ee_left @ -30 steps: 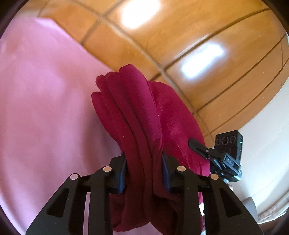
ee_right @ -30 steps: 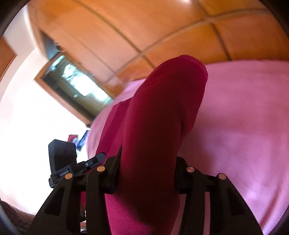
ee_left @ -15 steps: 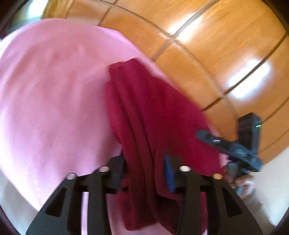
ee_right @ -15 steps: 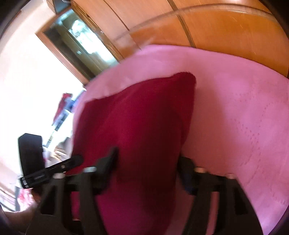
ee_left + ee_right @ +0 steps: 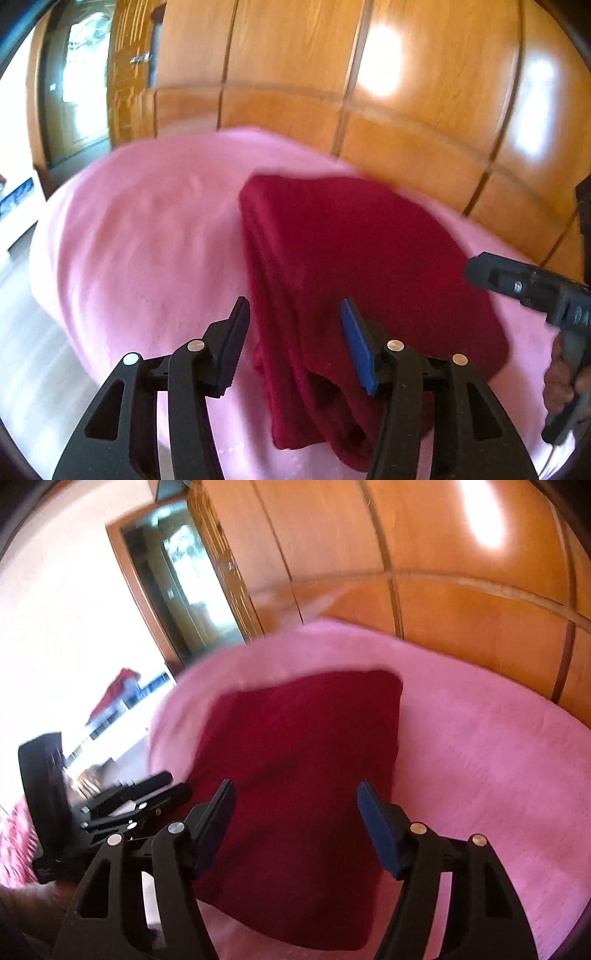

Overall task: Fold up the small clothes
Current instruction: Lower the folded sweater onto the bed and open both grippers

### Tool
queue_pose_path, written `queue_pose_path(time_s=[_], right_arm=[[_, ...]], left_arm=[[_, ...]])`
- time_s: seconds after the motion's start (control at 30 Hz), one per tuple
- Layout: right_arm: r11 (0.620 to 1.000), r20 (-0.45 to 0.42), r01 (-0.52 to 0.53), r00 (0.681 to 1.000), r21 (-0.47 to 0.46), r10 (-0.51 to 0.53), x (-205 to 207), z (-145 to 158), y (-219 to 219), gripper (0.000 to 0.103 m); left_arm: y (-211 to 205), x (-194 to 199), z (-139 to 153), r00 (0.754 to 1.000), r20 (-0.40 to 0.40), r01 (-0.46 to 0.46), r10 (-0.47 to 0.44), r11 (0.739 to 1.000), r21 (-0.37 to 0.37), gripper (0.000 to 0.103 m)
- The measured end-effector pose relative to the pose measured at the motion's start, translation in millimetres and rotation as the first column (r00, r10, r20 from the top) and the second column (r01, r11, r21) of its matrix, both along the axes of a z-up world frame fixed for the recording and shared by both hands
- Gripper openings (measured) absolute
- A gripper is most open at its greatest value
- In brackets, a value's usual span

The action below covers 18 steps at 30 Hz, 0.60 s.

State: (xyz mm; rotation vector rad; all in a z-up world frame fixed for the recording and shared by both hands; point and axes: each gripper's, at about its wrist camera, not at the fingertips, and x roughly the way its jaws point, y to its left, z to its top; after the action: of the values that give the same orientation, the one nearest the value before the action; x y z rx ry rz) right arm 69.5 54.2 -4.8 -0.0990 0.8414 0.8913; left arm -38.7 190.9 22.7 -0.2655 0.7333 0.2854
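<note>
Both jaws gape, released: left gripper and right gripper over the folded red cloth on pink blanket. Fold looks laid; next, I'd pull clear.

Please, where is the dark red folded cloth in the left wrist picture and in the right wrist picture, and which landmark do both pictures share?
Left wrist: the dark red cloth lies centre to right, running down between the open fingers of the left gripper.
Right wrist: the cloth fills the centre, ahead of the open right gripper.
Shared landmark: the pink cover under it, before the wooden panels.
</note>
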Motion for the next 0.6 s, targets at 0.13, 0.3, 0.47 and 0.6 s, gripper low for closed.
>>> queue_pose_path(time_s=[0.13,0.3,0.47,0.6], right_arm=[[0.999,0.024,0.048,0.999,-0.025,-0.047,-5.6,-16.8,1.9,0.071],[0.992,0.041,0.121,0.992,0.018,-0.122,-22.0,2.2,-6.9,0.078],[0.986,0.112,0.167,0.98,0.005,-0.166,-56.3,14.0,-18.6,0.087],[0.976,0.175,0.21,0.965,-0.061,-0.196,-81.3,6.4,-20.8,0.091]], left_arm=[[4.3,0.0,-6.9,0.999,-0.02,-0.025,0.025,0.999,-0.023,0.052],[-2.5,-15.5,8.2,0.996,0.021,-0.084,0.083,0.996,0.026,0.06],[-12.3,-41.4,23.8,0.986,0.062,-0.157,0.153,0.985,0.069,0.077],[-17.5,-54.3,28.8,0.978,0.066,-0.201,0.196,0.976,0.081,0.079]])
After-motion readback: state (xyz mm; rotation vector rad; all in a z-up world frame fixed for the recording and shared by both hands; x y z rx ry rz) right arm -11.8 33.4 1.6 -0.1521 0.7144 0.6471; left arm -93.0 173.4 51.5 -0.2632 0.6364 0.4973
